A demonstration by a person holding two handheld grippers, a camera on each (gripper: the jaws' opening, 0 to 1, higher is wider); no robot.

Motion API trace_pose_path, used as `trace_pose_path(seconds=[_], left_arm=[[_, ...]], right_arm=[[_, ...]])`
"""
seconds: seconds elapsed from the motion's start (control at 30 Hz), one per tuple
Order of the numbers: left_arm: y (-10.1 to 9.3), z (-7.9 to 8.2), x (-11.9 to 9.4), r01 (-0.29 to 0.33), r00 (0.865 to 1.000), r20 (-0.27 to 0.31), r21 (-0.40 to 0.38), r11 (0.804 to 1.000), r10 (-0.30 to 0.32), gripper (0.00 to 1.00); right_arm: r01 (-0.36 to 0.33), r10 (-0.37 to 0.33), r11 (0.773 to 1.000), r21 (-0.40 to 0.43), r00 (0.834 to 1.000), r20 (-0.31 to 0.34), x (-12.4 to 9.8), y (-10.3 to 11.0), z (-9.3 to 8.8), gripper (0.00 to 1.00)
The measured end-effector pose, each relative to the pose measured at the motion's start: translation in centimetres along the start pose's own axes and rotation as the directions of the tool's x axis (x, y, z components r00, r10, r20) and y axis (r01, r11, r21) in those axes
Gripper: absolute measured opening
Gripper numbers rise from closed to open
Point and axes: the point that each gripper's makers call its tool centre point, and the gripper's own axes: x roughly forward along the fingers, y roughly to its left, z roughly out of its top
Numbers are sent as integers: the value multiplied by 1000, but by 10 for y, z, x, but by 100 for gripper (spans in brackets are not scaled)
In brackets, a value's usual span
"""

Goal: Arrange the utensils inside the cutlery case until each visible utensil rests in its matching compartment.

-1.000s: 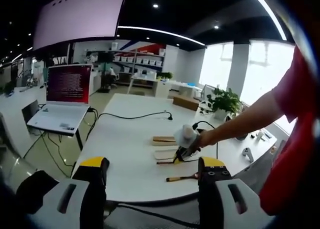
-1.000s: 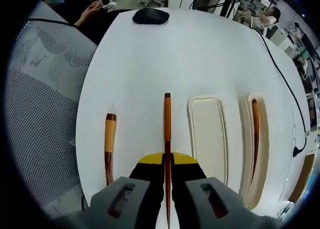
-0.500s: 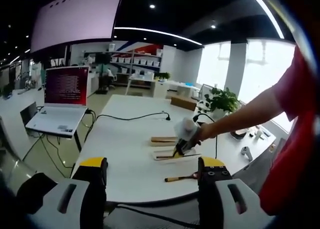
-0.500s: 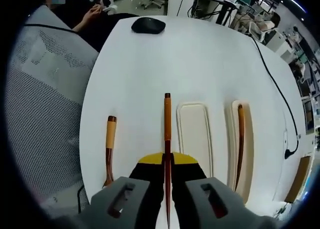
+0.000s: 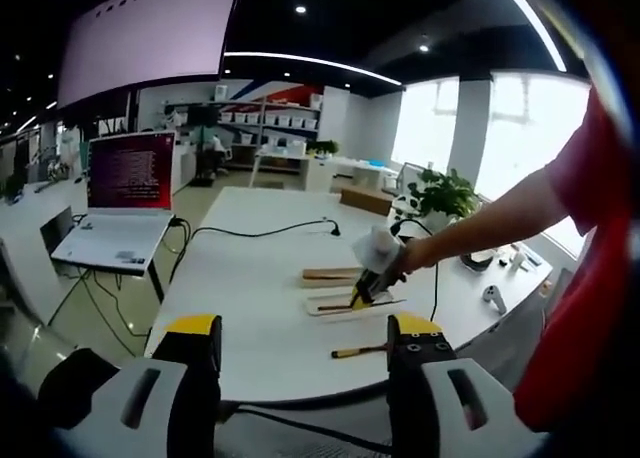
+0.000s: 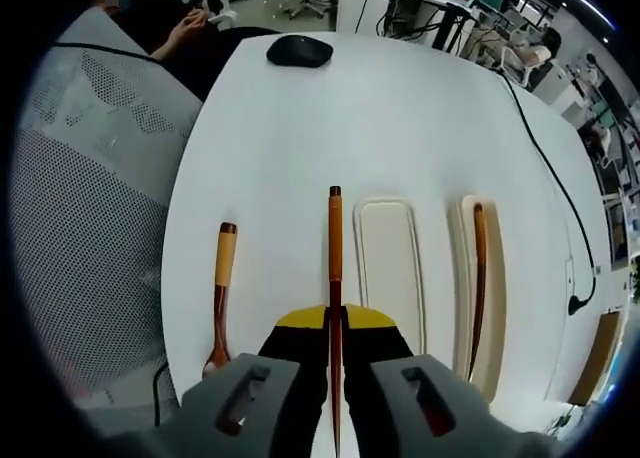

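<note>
- In the right gripper view, far left, a spoon with a pale handle lies on the white bench, not in the case. It has not moved on the bench in the last second; only my camera has shifted a little.
- Next to it, my right hand-held gripper is closed tight on a thin brown utensil, which points forward along the jaws. The grip looks the same as a second ago.
- Just right of this utensil is the empty compartment of the case. A second ago the utensil was more apart from it; now its tip is just beside the left rim, so I judge I am carrying it toward this slot.
- Further right, the second compartment already holds one brown utensil.
- In the left gripper view, my left hand-held gripper is wide and holds nothing, well back from the bench edge, as before.
- In the same view, across the bench, the right hand-held gripper hovers over the case, a bit higher than a second ago, and the spoon lies nearer to me.
- My judgement: one utensil is placed, one is in transit, the spoon waits. I cannot tell which type the held utensil is.
</note>
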Motion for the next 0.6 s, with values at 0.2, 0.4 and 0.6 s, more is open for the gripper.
trace_pose_path(seconds=[0.2,0.4,0.6], left_arm=[[-2,4,3,9,1000,7,-1,1000,-9,73],[-2,4,4,11,1000,6,-2,1000,-11,73],[-3,4,4,14,1000,8,-7,1000,-13,74]], right_arm=[[28,-28,1000,-12,999,23,-19,-16,12,1],[41,-41,999,-2,998,37,-31,-29,16,1],[50,-50,999,-9,998,38,-39,-36,16,1]])
